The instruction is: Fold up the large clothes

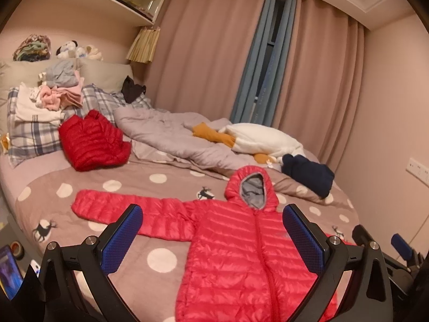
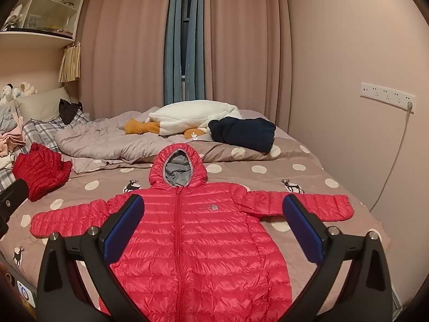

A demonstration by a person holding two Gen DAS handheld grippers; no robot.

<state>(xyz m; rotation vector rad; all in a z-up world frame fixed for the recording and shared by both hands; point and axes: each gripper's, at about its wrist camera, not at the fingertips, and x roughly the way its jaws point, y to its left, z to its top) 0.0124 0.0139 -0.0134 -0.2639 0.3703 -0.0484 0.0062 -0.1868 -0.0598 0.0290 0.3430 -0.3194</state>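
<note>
Across a bed [image 2: 308, 161] with a taupe polka-dot and deer-print cover, in a pink-curtained room, I see a red hooded puffer jacket [image 2: 198, 241] lying flat, zipped, sleeves spread. My left gripper [image 1: 211, 237] and right gripper [image 2: 213, 226] both hover just above its quilted, shiny body, jaws wide and holding nothing. Behind it lie a rumpled grey duvet [image 2: 107, 136], a folded darker red jacket [image 1: 91, 141] and a navy garment [image 2: 244, 132].
</note>
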